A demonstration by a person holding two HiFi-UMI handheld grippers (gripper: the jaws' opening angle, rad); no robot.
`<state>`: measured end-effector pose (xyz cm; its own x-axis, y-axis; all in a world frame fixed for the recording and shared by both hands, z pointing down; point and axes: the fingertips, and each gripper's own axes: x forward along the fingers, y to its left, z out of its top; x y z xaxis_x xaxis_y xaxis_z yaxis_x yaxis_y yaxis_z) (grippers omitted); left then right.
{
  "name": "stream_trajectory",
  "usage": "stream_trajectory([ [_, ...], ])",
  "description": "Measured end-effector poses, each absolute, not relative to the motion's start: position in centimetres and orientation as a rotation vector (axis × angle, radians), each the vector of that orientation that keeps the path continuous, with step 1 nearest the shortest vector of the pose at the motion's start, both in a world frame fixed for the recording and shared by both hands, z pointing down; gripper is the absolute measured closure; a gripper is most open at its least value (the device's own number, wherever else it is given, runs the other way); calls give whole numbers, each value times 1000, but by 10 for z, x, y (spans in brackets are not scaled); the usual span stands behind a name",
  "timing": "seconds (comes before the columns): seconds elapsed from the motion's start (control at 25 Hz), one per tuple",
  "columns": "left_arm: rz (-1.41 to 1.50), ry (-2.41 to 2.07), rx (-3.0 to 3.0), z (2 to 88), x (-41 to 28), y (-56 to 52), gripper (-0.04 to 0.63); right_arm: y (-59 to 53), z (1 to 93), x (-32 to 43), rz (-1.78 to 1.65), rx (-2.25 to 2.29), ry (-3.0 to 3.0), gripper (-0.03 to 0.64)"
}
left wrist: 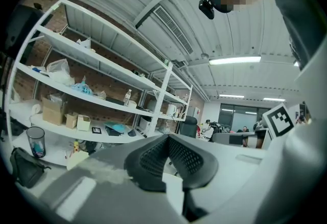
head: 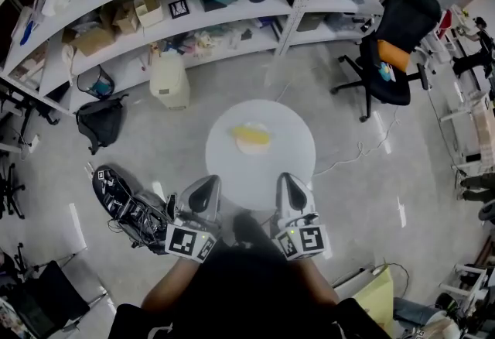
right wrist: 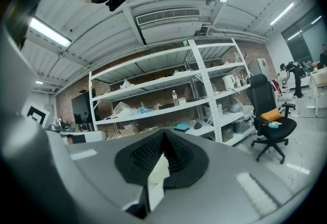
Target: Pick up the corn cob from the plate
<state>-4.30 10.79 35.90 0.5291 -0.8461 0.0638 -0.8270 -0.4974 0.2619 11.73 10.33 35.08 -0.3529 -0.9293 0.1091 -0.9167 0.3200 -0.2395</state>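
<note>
A yellow corn cob [head: 251, 134] lies on a pale plate [head: 254, 148] on the far half of a round white table [head: 294, 145] in the head view. My left gripper [head: 207, 184] and right gripper [head: 288, 179] are side by side at the table's near edge. Both point toward the plate, well short of it. Each has its jaws together with nothing between them. In the left gripper view the left gripper [left wrist: 167, 137] points level at the shelves. The right gripper [right wrist: 163, 132] does the same in the right gripper view. Neither of these two views shows the corn or the plate.
White shelving [head: 193, 12] full of boxes and bags runs along the far side. A black office chair [head: 394, 51] stands at the right. On the floor are a white canister [head: 169, 80], a black bag [head: 100, 122], and a cable [head: 363, 152] right of the table.
</note>
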Motion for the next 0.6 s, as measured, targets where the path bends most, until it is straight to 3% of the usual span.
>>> stream_trajectory([
  [0.6, -97, -1480, 2491, 348, 7, 75, 595, 64, 351, 152, -426, -1638, 2577, 609],
])
